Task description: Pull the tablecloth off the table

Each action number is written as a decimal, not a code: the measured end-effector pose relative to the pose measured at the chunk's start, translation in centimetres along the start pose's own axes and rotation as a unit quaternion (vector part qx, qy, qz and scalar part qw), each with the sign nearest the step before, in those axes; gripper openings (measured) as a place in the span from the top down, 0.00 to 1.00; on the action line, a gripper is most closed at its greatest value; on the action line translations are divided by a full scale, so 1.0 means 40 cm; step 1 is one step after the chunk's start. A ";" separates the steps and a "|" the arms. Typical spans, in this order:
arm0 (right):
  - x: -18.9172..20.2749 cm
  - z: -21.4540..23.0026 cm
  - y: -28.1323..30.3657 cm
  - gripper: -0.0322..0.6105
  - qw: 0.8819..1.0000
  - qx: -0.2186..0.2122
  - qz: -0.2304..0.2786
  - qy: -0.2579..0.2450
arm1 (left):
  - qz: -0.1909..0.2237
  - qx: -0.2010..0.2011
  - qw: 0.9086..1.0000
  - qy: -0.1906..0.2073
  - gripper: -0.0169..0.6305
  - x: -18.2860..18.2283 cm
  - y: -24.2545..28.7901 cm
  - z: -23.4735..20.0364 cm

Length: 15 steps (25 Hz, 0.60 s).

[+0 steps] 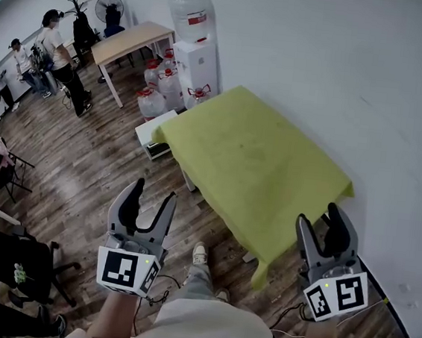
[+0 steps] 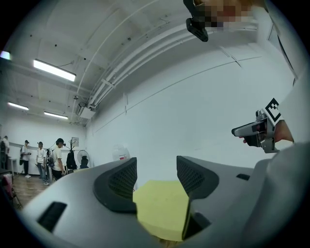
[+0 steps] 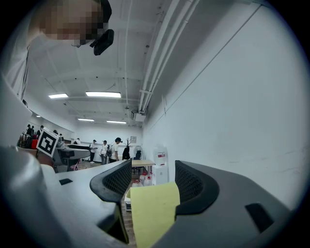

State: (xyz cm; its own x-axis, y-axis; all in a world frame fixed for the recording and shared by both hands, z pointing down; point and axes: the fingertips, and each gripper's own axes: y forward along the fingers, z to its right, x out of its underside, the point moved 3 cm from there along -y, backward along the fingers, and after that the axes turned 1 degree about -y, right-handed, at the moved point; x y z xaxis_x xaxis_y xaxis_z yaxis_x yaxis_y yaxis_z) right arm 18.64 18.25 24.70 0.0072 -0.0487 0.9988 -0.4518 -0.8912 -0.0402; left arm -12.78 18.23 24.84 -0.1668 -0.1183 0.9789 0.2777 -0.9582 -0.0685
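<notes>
From the head view, the tablecloth (image 1: 252, 165) still covers the whole counter (image 1: 189, 179), of which only a leg shows below the hem. Its long axis runs from the far left end, by the water dispenser (image 1: 198, 58), to the near right end beside the wall. The near corner of the cloth hangs between the two tools. The left tongs (image 1: 154, 192) stand apart and empty over the floor, well off the long left edge. The right tongs (image 1: 318, 215) are also apart and empty, and sit just beside the near short edge. I'd say the right hand is the nearer one, and both need to go forward and inward to reach the hem.

In the left gripper view the jaws stand apart with nothing pressed between them. The tablecloth (image 2: 162, 210) lies ahead in the gap, its top seen nearly level. The right tongs (image 2: 256, 131) show off to the side.

In the right gripper view the jaws are again apart and hold nothing. The tablecloth (image 3: 152, 213) appears as a narrow strip running straight away from them, so this tool looks along the counter's length. It lies ahead, not yet touched.
</notes>
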 end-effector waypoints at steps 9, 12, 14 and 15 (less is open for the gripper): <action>0.028 0.028 0.079 0.49 0.999 0.020 -0.020 -0.033 | -0.012 0.006 1.000 -0.006 0.58 0.053 0.094 -0.028; 0.044 0.044 0.117 0.49 0.998 0.027 -0.034 -0.033 | -0.018 0.014 1.000 -0.010 0.58 0.074 0.136 -0.042; 0.057 0.055 0.151 0.48 0.998 0.029 -0.043 -0.030 | -0.022 0.020 0.999 -0.013 0.58 0.087 0.172 -0.055; 0.065 0.063 0.172 0.48 0.998 0.031 -0.047 -0.029 | -0.025 0.024 0.999 -0.014 0.58 0.095 0.196 -0.062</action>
State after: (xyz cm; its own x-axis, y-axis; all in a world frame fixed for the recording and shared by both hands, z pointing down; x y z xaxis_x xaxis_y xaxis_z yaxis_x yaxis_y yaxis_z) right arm 17.81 10.84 26.94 0.1000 0.0114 0.9949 -0.3906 -0.9192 0.0498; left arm -13.60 9.61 27.56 -0.1555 -0.0632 0.9858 0.3149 -0.9491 -0.0112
